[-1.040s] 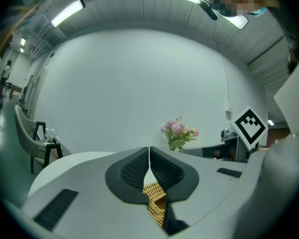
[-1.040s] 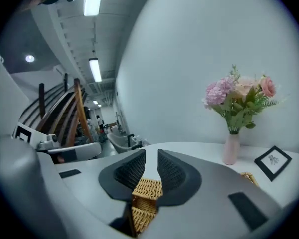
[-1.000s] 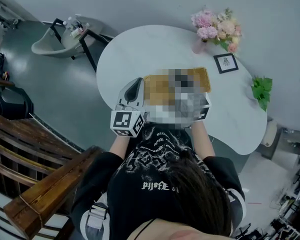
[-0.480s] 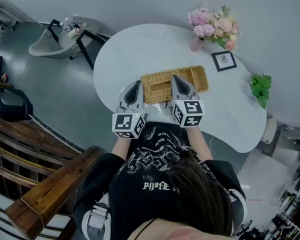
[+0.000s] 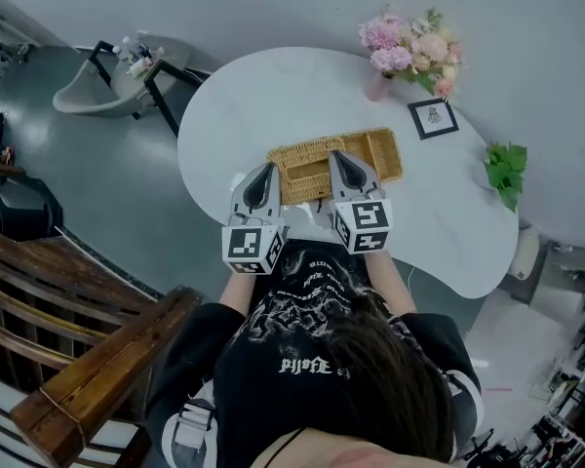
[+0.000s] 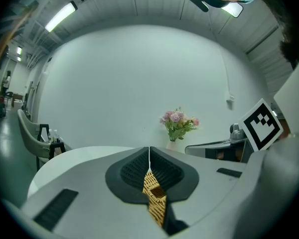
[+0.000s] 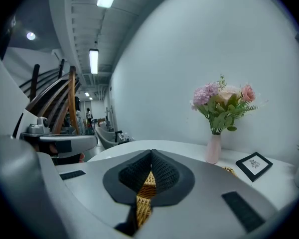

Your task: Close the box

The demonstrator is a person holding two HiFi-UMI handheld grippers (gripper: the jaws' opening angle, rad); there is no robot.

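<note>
The wicker box (image 5: 375, 154) lies at the middle of the white table (image 5: 273, 96), seemingly open. Its near edge is met by the left gripper (image 5: 266, 168) and right gripper (image 5: 333, 154), both clenched tip to tip (no weave is seen pinched). It should be closed evenly from both sides, lest it be shoved toward the far side.

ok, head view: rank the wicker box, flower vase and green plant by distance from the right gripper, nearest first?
1. wicker box: at the jaws of the right gripper, mid-table.
2. flower vase: beyond the box, at the table's far edge.
3. green plant: out at the table's far right end.
</note>
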